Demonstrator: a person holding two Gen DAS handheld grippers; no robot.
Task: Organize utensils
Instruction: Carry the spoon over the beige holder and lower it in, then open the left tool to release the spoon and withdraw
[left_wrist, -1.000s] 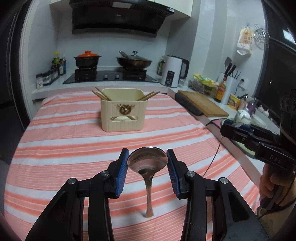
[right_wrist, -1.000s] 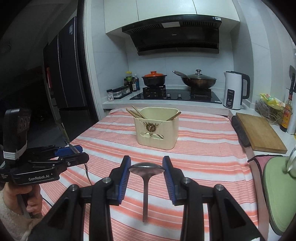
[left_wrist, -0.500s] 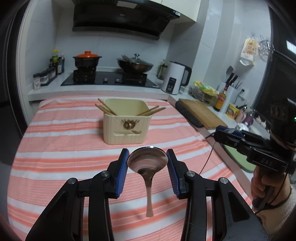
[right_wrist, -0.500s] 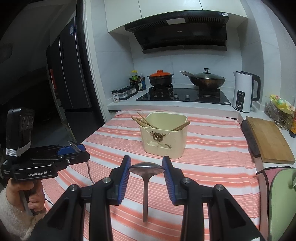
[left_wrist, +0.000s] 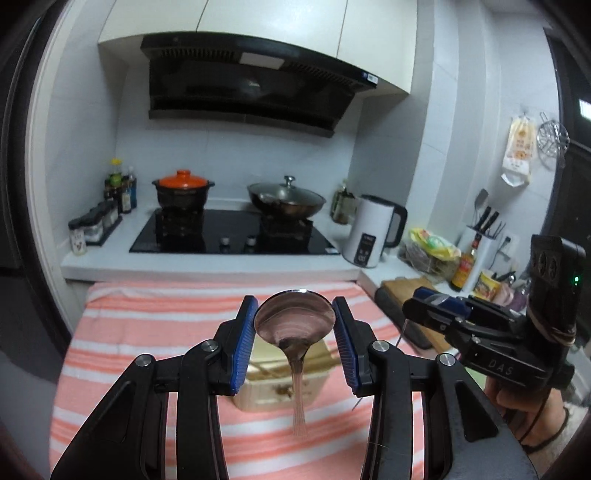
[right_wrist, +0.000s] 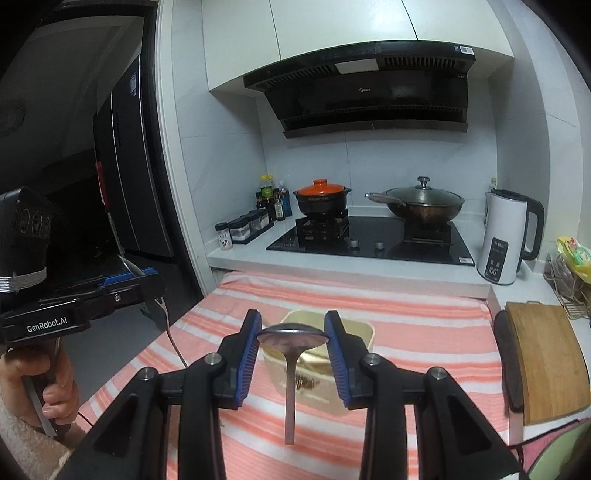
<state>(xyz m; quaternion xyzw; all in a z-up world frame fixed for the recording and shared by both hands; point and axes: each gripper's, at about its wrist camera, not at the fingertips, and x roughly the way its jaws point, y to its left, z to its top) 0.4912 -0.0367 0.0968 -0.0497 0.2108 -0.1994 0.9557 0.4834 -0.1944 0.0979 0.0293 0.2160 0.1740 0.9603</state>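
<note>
The left gripper (left_wrist: 294, 334) is clamping a polished steel spoon (left_wrist: 293, 326) by its round bowl between ribbed blue pads (left_wrist: 243, 341), the slim handle hanging downward. The right gripper (right_wrist: 292, 349) is pinching a second metal spoon (right_wrist: 291, 338) the same way. Both spoons are hanging above a cream, square-walled plastic utensil holder (right_wrist: 354, 332) with wooden chopsticks (left_wrist: 325, 356) leaning inside. The holder is sitting mid-width on the table under a woven cloth (right_wrist: 424, 325) striped salmon and white.
</note>
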